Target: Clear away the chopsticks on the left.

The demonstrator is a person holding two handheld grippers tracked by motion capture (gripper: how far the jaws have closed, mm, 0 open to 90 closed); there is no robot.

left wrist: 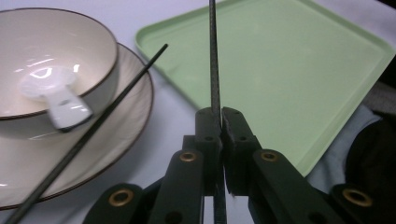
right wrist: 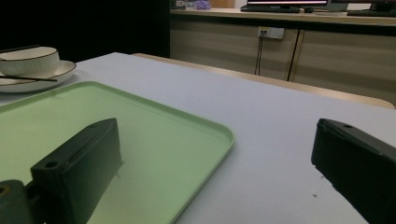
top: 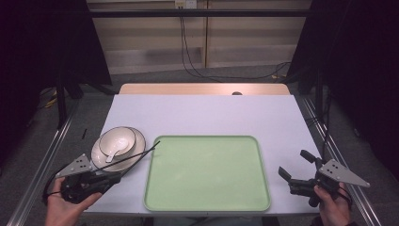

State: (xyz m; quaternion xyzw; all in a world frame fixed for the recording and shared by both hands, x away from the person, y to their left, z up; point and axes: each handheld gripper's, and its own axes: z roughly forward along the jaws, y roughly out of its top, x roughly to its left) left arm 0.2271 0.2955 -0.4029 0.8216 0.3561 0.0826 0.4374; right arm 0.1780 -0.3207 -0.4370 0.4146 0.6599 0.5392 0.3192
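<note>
My left gripper (top: pixel 115 176) (left wrist: pixel 220 116) is at the table's front left, shut on a thin black chopstick (left wrist: pixel 214 60) that points toward the green tray (top: pixel 207 172) (left wrist: pixel 289 70). A second black chopstick (left wrist: pixel 107 112) lies across the rim of a cream plate (top: pixel 140 136) (left wrist: pixel 121 135). On that plate stands a cream bowl (top: pixel 117 140) (left wrist: pixel 51 46) with a white spoon (top: pixel 114 153) (left wrist: pixel 56 95) in it. My right gripper (top: pixel 293 163) (right wrist: pixel 215 140) is open at the front right, just off the tray's right edge, with nothing between its jaws.
The tray (right wrist: pixel 140 121) is bare and takes up the front middle of the white table (top: pixel 202 113). The bowl (right wrist: pixel 30 58) and plate (right wrist: pixel 51 74) show far left in the right gripper view. Metal rails run along both table sides.
</note>
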